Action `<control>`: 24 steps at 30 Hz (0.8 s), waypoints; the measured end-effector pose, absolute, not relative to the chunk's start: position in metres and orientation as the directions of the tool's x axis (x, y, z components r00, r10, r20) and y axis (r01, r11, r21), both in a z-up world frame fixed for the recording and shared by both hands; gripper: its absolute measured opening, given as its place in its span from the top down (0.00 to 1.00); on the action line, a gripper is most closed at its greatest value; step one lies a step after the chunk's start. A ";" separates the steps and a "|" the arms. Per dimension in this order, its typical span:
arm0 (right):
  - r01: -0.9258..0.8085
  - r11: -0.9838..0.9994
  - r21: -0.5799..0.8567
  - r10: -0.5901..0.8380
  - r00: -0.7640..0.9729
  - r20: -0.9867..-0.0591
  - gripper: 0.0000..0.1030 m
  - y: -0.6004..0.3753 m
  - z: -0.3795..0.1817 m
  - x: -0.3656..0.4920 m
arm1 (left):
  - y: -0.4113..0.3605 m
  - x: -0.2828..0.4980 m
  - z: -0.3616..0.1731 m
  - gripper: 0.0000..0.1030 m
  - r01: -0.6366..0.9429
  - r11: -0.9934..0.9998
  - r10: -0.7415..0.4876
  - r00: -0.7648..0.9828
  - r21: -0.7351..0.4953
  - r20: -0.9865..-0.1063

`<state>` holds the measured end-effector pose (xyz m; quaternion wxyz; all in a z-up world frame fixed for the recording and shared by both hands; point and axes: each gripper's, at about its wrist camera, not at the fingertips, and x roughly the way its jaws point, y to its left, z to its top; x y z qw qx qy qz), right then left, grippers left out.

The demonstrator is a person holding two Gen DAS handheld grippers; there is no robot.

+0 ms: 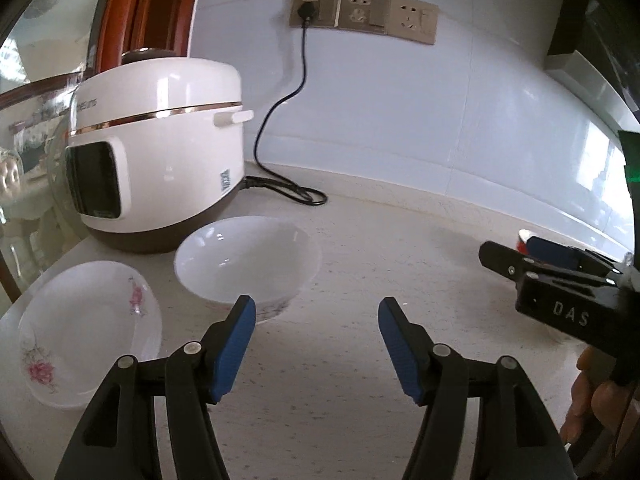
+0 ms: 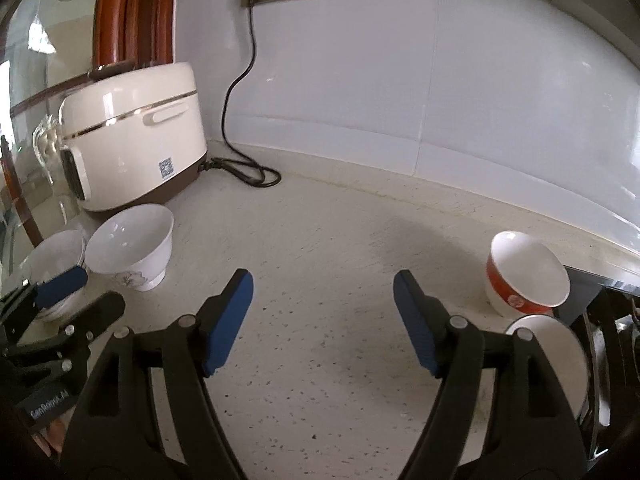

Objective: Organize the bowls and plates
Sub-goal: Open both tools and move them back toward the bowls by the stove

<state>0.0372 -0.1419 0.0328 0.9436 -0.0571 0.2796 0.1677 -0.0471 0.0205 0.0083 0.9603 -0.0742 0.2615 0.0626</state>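
A plain white bowl [image 1: 248, 264] [image 2: 130, 246] stands upright on the counter in front of the rice cooker. To its left lies a shallow white dish with pink flowers [image 1: 90, 332] [image 2: 54, 266]. My left gripper [image 1: 316, 320] is open and empty, its left pad just short of the white bowl's near rim. Over bare counter, my right gripper [image 2: 322, 292] is open and empty as well. A red-and-white bowl [image 2: 526, 274] stands to its right, and a white plate [image 2: 552, 364] lies just behind its right finger. In the left wrist view the right gripper [image 1: 532, 258] appears at the right edge.
A white rice cooker [image 1: 160, 168] [image 2: 132, 136] stands at the back left, its black cord [image 1: 288, 128] running up to wall sockets [image 1: 364, 14]. A dark metal rack [image 2: 612, 360] sits at the counter's right end. A glass panel borders the left side.
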 end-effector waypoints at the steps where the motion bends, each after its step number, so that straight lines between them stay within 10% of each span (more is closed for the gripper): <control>1: -0.346 0.938 -0.001 0.290 0.789 -0.541 0.26 -0.145 0.036 0.037 | 0.016 -0.048 0.010 0.37 -0.154 0.983 0.084 0.856 -0.097 -0.510; 24: -0.259 0.962 0.090 0.267 0.812 -0.519 0.19 -0.188 0.065 0.038 | -0.030 -0.043 0.040 0.37 -0.102 0.989 0.039 0.874 -0.105 -0.485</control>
